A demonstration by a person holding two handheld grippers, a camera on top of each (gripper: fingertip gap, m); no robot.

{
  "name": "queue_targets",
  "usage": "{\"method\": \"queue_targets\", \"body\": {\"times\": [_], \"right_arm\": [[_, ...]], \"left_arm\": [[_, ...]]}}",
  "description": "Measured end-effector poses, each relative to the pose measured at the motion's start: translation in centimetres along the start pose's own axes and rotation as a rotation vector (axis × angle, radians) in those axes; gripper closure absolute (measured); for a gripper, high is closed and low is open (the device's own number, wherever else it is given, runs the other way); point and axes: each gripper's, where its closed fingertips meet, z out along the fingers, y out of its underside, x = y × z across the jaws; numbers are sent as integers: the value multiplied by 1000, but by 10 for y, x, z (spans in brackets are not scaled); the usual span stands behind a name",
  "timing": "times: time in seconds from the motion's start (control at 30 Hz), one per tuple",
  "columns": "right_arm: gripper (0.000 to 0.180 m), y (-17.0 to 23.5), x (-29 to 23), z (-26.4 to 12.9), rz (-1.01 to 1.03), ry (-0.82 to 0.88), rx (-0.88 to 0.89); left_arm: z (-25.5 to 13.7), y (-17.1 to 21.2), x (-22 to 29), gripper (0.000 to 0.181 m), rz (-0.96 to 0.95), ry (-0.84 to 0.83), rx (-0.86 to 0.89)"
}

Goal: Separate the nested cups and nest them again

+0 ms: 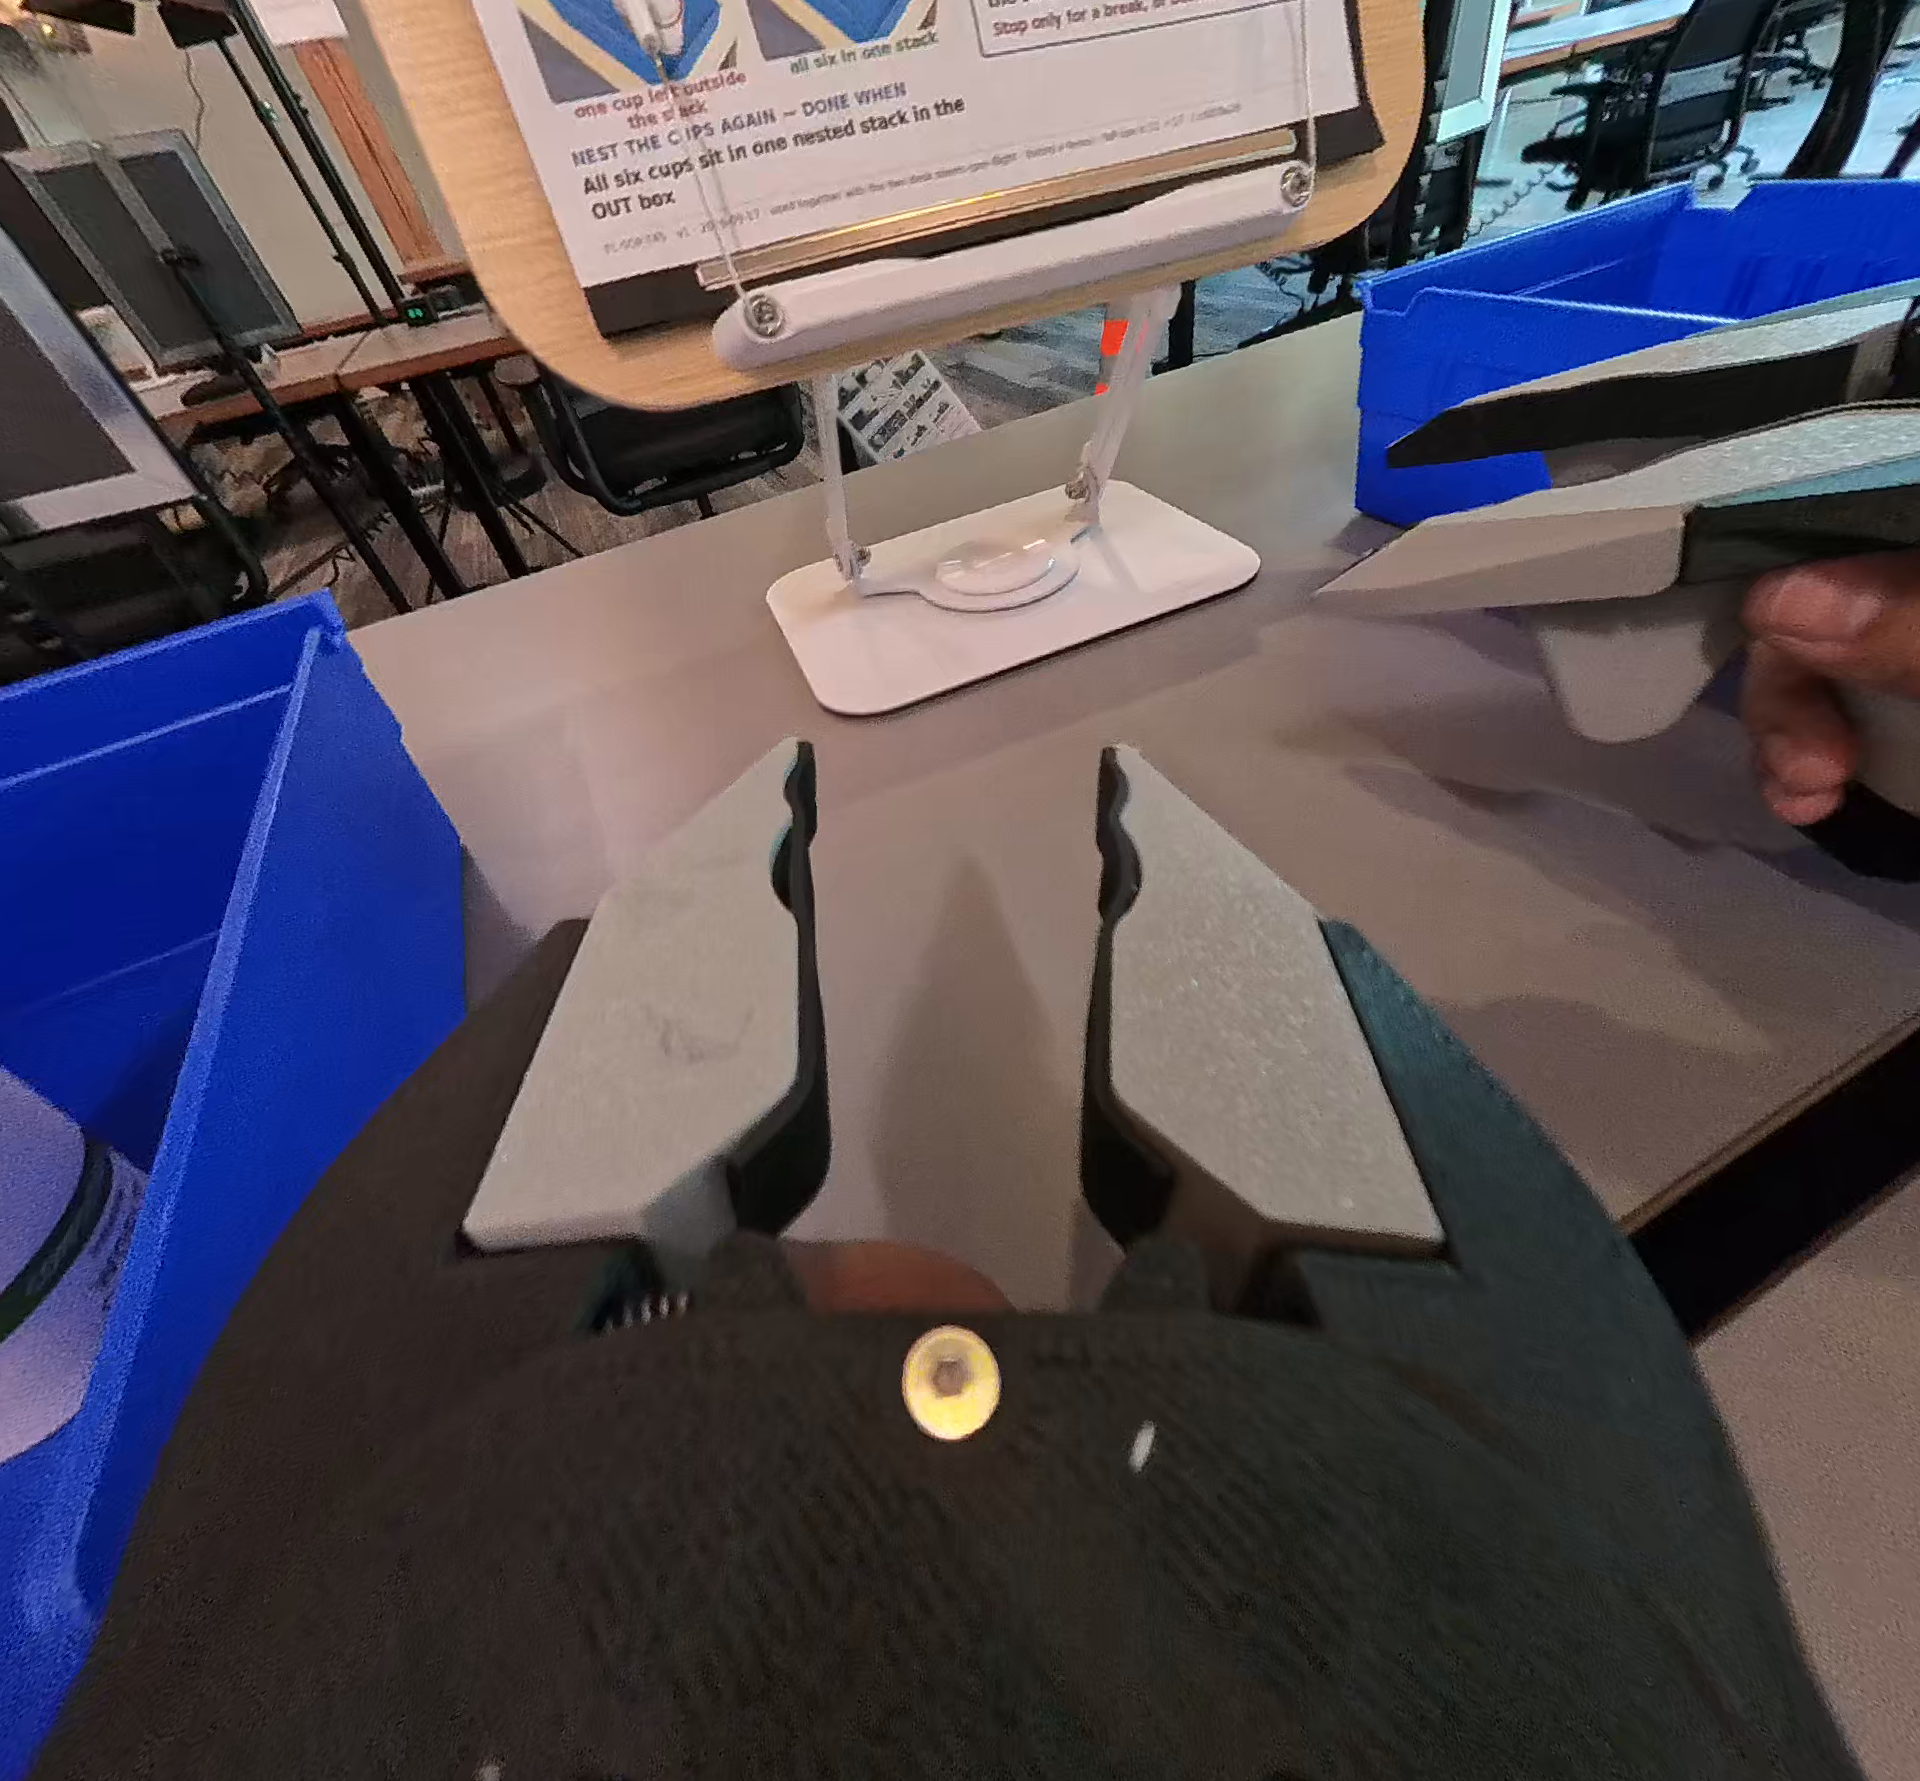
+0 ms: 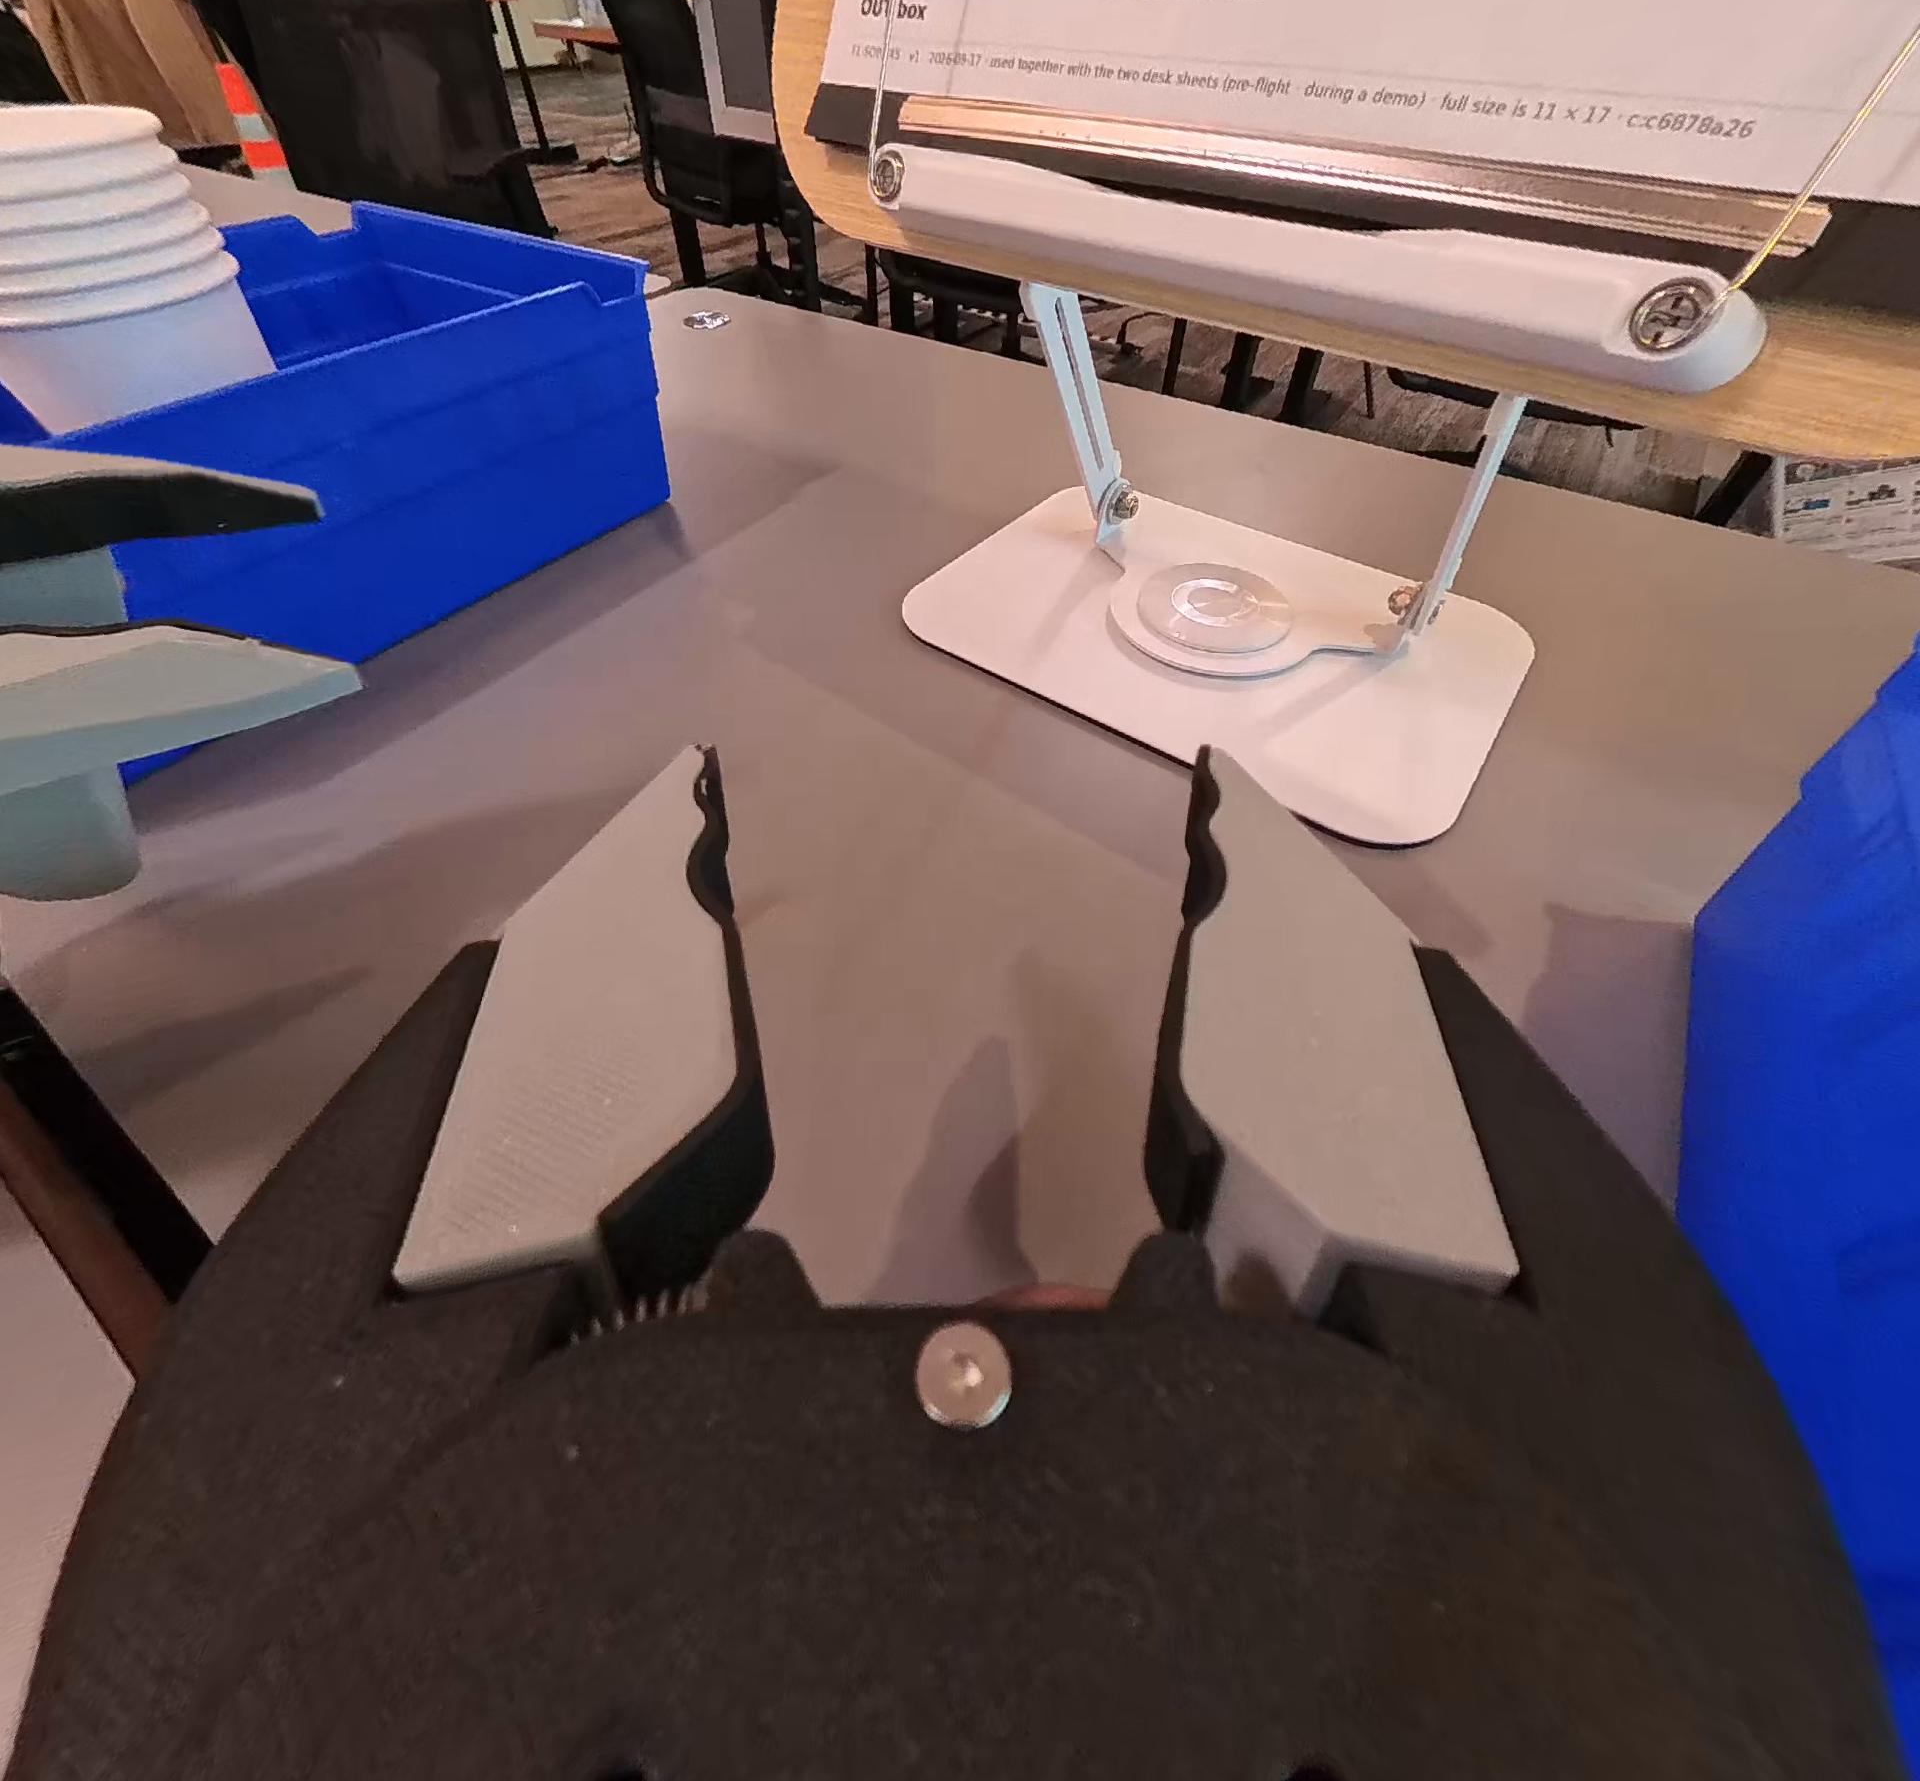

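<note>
We had both grippers, left [image 1: 956,765] & right [image 2: 951,765], w/ fingers apart & empty over the table [image 2: 935,443], while the cups [image 2: 99,245] sat nested in the left bin [image 2: 436,443], prob light, thin, crushable, so grip near rim.

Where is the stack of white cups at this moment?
In the right wrist view, the stack of white cups stands at the far left, inside the blue bin, behind the left tongs.
</note>
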Motion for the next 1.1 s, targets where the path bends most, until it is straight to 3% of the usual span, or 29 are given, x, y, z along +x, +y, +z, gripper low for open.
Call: {"method": "queue_targets", "body": {"times": [0.2, 0.4, 0.67, 0.83, 1.1], "right_arm": [[93, -3, -3, 0, 5, -12, 9], [93, 0, 0, 1, 1, -3, 3], [93, 1, 2, 2, 20, -10, 2], [93, 2, -2, 3, 5, -19, -6], [93, 2, -1, 2, 19, -26, -5]], "left_arm": [[-22, 5, -3, 129, -49, -18, 26], [-56, -20, -15, 128, -42, -35, 24], [-95, -69, -85, 128, 4, -135, -18], [-94, -76, -141, 127, 70, -232, -118], [-68, -40, -184, 123, 48, -255, -278]]}}
